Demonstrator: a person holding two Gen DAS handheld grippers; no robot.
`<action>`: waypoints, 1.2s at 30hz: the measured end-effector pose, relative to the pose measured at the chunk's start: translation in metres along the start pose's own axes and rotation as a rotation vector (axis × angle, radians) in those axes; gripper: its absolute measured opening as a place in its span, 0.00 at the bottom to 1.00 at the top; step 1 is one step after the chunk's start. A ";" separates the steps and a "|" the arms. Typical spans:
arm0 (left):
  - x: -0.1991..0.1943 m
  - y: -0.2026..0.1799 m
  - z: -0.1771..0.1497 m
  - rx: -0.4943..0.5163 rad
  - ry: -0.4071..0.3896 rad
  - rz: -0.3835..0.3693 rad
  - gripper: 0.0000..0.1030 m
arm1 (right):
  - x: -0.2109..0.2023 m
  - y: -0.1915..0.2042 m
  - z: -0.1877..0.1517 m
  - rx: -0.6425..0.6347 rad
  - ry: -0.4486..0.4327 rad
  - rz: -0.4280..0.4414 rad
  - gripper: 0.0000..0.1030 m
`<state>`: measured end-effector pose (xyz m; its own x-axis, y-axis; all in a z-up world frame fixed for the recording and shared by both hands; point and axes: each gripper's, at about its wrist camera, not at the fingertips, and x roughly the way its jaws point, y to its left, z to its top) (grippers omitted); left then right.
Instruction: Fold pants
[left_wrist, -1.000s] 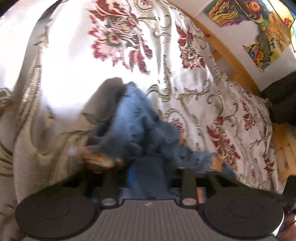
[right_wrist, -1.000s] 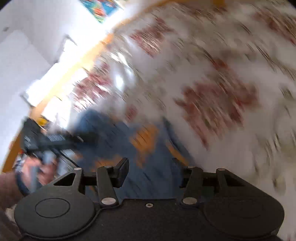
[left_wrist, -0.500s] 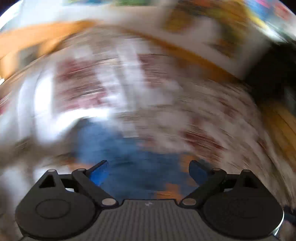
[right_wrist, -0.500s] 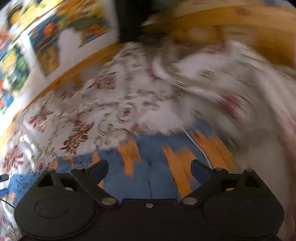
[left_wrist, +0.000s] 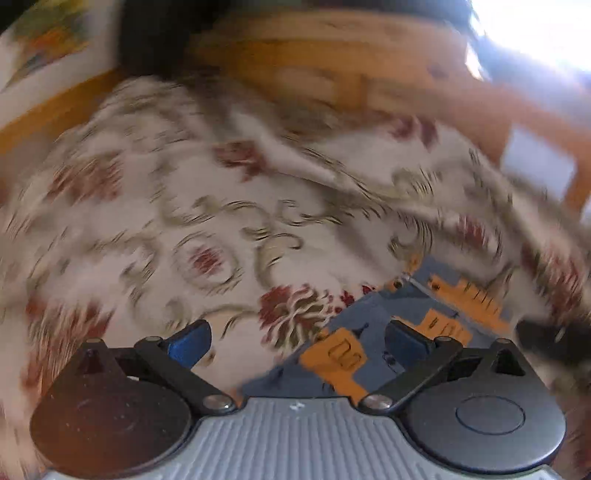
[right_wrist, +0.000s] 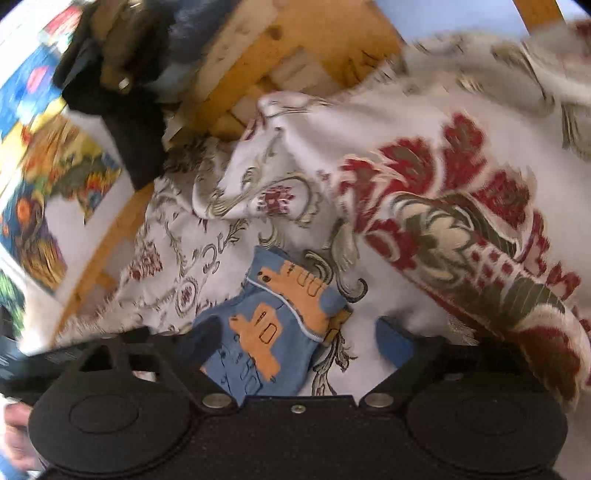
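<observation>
Hovering over the pants (right_wrist: 280, 325) rn, small blue pair w/ orange patches lying bunched on the flowery bedspread (right_wrist: 424, 147). Right hand-held gripper (right_wrist: 295, 339) is spread wide w/ nothing in it, left hand-held gripper (left_wrist: 295, 343) same, sitting over the pants' edge. Risk imo: bedspread is loose and rumpled, so a low pinch could grab it along w/ the pants, or catch just one layer and mess up the fold.

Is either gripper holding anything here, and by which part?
Nothing is held. Both the left gripper and right gripper are open above the small blue-and-orange patterned pants.
</observation>
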<state>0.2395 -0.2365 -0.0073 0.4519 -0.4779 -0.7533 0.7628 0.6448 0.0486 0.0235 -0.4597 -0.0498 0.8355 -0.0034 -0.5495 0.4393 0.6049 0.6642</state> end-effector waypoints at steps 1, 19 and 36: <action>0.011 -0.006 0.000 0.044 0.000 0.006 0.99 | 0.004 -0.005 0.002 0.034 0.013 0.007 0.77; 0.076 -0.054 0.004 0.180 0.002 0.093 1.00 | 0.029 -0.025 0.010 0.161 -0.020 -0.048 0.15; 0.028 0.030 -0.005 -0.445 0.108 -0.606 0.99 | 0.007 0.082 -0.037 -0.613 -0.148 -0.024 0.13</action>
<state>0.2730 -0.2274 -0.0297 -0.0527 -0.7787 -0.6252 0.5945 0.4785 -0.6462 0.0534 -0.3803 -0.0184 0.8840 -0.1058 -0.4553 0.2257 0.9496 0.2174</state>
